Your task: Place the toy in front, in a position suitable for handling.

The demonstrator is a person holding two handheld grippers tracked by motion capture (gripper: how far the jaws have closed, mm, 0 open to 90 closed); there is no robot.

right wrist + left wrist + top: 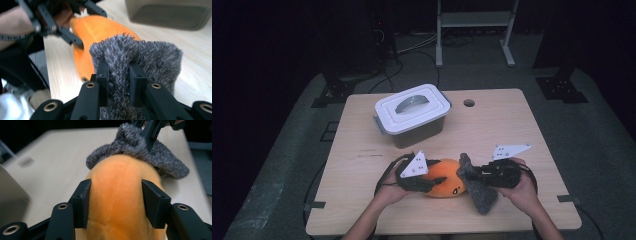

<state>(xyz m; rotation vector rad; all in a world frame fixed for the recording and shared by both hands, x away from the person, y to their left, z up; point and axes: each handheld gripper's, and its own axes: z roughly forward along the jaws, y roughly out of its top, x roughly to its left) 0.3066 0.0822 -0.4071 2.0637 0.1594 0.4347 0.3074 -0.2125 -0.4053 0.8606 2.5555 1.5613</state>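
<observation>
An orange plush toy (pixel 444 182) with a small dark face mark lies near the table's front edge. My left gripper (pixel 429 184) comes at it from the left, and in the left gripper view its two jaws press on the sides of the orange plush toy (pixel 117 195). A grey fuzzy cloth piece (pixel 481 195) lies against the toy's right end. My right gripper (pixel 472 175) is shut on a fold of it, and the grey fuzzy cloth (pixel 150 57) bunches between the jaws in the right gripper view. There the orange toy (pixel 97 27) lies just beyond the cloth.
A white-lidded storage box (pixel 412 107) with a grey handle stands at the back left of the wooden table (pixel 512 130). A small round hole (pixel 469 103) sits near the table's far edge. A metal stand's legs (pixel 507 40) rise on the floor behind.
</observation>
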